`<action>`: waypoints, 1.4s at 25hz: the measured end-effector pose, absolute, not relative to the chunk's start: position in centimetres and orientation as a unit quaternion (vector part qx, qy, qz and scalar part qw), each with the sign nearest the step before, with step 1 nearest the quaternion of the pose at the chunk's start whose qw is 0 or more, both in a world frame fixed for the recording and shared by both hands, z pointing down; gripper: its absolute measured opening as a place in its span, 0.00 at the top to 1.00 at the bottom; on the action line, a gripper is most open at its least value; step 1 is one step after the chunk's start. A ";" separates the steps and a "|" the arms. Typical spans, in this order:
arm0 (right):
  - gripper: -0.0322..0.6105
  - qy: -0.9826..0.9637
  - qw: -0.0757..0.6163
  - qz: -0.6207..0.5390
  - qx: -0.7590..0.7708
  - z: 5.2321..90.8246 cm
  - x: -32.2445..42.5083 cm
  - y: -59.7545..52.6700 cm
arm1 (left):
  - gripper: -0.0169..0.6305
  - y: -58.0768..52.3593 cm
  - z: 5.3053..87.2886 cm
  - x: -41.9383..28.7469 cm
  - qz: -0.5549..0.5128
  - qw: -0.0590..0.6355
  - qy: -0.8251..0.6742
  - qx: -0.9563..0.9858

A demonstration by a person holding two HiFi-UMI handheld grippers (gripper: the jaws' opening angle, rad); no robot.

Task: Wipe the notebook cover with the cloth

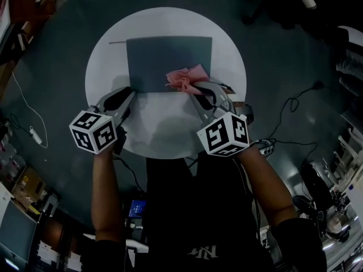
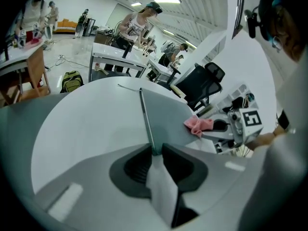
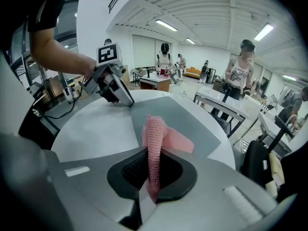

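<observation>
A dark grey notebook (image 1: 168, 61) lies flat on the round white table (image 1: 227, 55). My left gripper (image 1: 129, 92) is at its near left corner, and in the left gripper view the jaws (image 2: 155, 150) are shut on that corner of the notebook (image 2: 166, 114). My right gripper (image 1: 195, 90) is shut on a pink cloth (image 1: 186, 77) that rests on the notebook's near right part. In the right gripper view the cloth (image 3: 155, 138) stands up between the jaws over the notebook (image 3: 178, 117), with the left gripper (image 3: 115, 88) beyond it.
The table stands on a dark floor with cables (image 1: 289, 109) at the right and a white cord (image 1: 31, 123) at the left. A black office chair (image 2: 202, 81) stands beside the table. People work at tables (image 2: 118, 59) farther off.
</observation>
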State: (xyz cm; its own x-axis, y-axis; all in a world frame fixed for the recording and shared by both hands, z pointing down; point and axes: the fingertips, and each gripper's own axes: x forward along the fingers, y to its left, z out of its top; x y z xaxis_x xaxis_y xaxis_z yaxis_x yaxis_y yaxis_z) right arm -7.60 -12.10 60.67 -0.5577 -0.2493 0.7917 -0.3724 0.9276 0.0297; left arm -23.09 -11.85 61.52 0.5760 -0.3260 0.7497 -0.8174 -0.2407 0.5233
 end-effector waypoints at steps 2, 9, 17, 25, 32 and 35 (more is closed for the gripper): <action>0.94 -0.875 0.441 0.075 0.186 60.8 -6.3 -12.3 | 0.86 -11.9 61.6 -23.2 0.257 0.482 -0.384 0.744; 0.94 -0.852 0.476 0.076 0.203 60.9 -2.0 -12.4 | 0.86 -11.7 61.5 -22.5 0.263 0.479 -0.390 0.741; 0.94 -0.824 0.506 0.082 0.239 60.1 3.1 -12.3 | 0.86 -11.2 61.2 -22.5 0.273 0.475 -0.401 0.734; 0.94 -0.851 0.456 0.060 0.253 54.4 2.4 -12.4 | 0.87 -10.0 59.2 -22.9 0.273 0.463 -0.420 0.732; 0.94 -0.902 0.377 0.032 0.207 47.0 -2.0 -13.7 | 0.87 -10.7 51.0 -19.6 0.247 0.413 -0.436 0.761; 0.94 -0.923 0.341 0.003 0.180 42.3 -4.2 -14.8 | 0.87 -11.9 45.7 -17.8 0.228 0.377 -0.444 0.780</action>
